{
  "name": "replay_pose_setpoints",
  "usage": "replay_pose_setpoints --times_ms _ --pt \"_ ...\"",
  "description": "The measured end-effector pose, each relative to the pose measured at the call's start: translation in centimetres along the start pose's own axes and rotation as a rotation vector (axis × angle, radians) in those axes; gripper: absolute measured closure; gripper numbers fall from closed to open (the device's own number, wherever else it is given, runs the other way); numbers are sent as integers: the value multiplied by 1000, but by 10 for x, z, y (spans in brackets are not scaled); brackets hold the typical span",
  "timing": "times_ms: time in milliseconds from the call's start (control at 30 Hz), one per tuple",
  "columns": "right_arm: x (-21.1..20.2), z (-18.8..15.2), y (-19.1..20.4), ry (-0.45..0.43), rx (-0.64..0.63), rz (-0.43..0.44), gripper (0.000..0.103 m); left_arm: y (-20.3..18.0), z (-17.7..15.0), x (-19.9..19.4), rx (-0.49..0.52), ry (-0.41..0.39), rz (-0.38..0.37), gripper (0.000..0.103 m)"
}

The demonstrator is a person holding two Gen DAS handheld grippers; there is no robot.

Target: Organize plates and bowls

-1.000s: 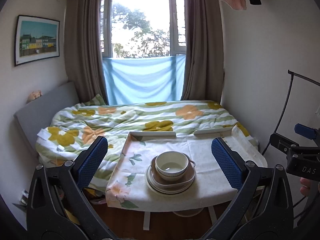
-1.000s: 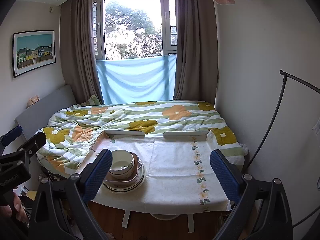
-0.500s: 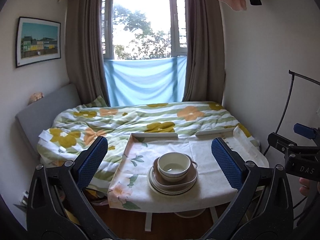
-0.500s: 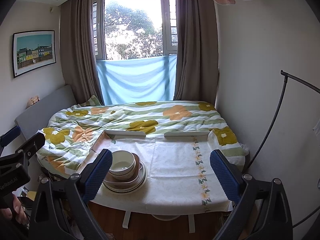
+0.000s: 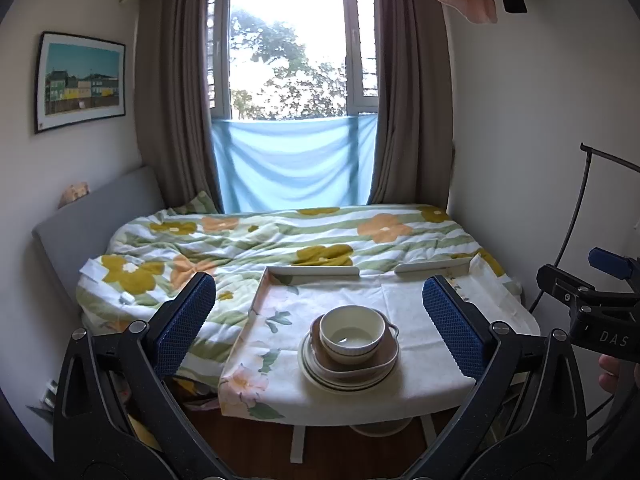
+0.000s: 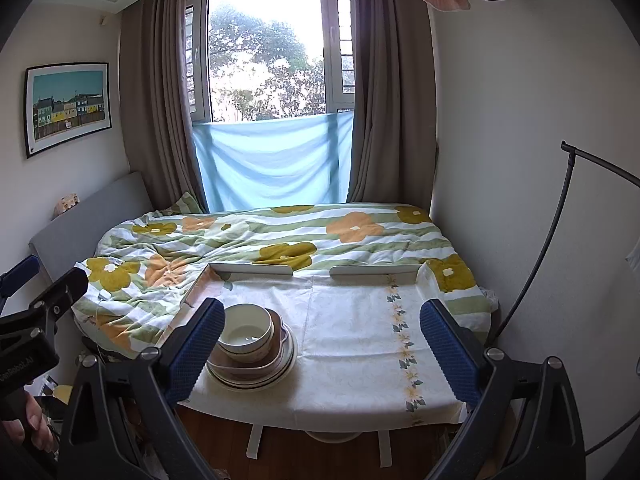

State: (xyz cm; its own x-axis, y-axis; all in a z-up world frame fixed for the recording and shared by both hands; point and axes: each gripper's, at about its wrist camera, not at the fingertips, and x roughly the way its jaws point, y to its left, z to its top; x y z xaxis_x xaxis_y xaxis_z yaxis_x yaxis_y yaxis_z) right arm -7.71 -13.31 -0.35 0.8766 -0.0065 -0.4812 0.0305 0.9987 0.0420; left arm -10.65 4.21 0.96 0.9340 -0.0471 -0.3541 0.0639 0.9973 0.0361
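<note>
Cream-coloured, the top bowl [image 5: 352, 333] sits nested in a brown dish on a stack of plates [image 5: 347, 372] near the front left of the cloth-covered table [image 6: 360, 344], with the flowered bed [image 5: 280, 240] just behind and low white rails [image 6: 252, 270] along the table's far edge. Both the left gripper [image 5: 320, 320] and the right gripper [image 6: 320, 340] hang wide and empty in front of the table. Nothing lies between the left one and the stack; the right one's left finger [image 6: 192, 348] overlaps the plates' edge.
</note>
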Motion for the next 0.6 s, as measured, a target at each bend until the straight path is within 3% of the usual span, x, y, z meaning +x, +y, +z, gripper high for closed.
replay_pose_setpoints --times_ms 367,600 --pt "-2 6 3 -17 8 -9 6 0 1 -3 -7 -19 -9 0" --pt "-1 4 3 -25 16 -19 6 -5 1 -10 13 -60 26 0"
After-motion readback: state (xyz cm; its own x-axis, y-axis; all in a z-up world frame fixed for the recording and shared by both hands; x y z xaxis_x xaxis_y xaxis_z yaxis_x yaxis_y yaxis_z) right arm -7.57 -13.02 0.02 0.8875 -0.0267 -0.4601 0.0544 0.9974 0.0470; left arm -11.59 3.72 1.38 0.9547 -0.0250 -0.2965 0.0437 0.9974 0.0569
